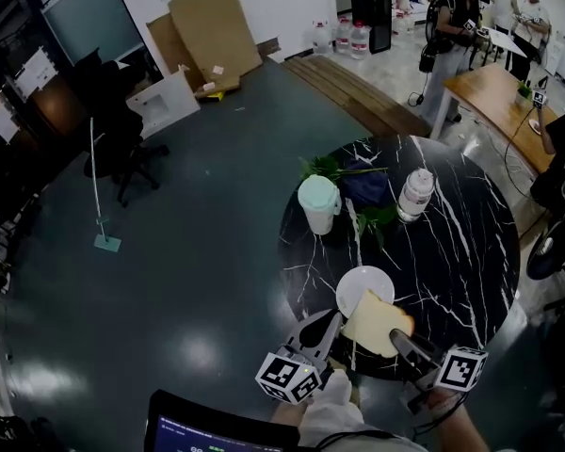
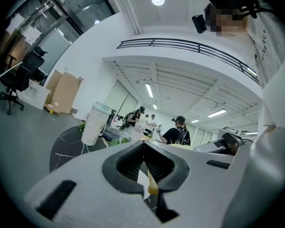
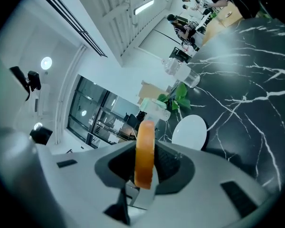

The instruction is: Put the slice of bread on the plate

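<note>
The right gripper, fingers clamping the bread, should centre it over the plate before releasing. The left gripper has its fingers closed.

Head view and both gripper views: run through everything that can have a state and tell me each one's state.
slice of bread: clamped on edge in the right gripper, not yet on the plate.
plate: bare, flat on the table.
right gripper: shut on the slice of bread.
left gripper: jaws together, nothing held.
white cup: upright, lidded.
bottle: upright, capped.
</note>
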`<act>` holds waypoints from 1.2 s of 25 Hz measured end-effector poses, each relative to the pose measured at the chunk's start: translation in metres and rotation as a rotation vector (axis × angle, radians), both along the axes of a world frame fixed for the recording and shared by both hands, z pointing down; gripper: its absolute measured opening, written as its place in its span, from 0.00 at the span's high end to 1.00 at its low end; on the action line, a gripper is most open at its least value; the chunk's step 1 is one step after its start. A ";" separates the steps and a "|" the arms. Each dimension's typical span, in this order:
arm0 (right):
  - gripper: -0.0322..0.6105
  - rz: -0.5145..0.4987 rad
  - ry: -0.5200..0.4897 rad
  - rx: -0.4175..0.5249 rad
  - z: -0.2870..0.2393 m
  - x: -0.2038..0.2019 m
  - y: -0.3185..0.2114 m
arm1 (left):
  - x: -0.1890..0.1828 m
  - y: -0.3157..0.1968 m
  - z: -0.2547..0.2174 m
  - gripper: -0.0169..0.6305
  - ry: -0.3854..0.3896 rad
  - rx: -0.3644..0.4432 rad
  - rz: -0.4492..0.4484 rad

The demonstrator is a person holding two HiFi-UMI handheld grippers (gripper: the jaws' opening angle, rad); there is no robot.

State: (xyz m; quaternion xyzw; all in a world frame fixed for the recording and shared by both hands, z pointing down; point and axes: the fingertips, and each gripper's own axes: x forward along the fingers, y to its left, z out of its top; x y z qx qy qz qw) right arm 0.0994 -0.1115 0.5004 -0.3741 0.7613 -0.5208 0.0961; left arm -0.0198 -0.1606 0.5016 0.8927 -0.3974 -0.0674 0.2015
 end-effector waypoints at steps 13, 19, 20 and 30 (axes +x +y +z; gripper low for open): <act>0.81 0.000 -0.048 -0.059 0.046 -0.012 -0.065 | -0.010 -0.036 0.033 0.96 -0.018 -0.057 -0.005; 0.81 -0.001 -0.059 -0.112 0.073 -0.018 -0.084 | -0.007 -0.049 0.046 0.96 -0.018 -0.063 -0.029; 0.81 0.000 -0.068 -0.117 0.075 -0.019 -0.086 | -0.008 -0.050 0.047 0.96 -0.016 -0.064 -0.037; 0.81 0.052 -0.052 -0.209 0.107 -0.007 -0.089 | -0.004 -0.059 0.051 0.96 -0.008 -0.054 -0.061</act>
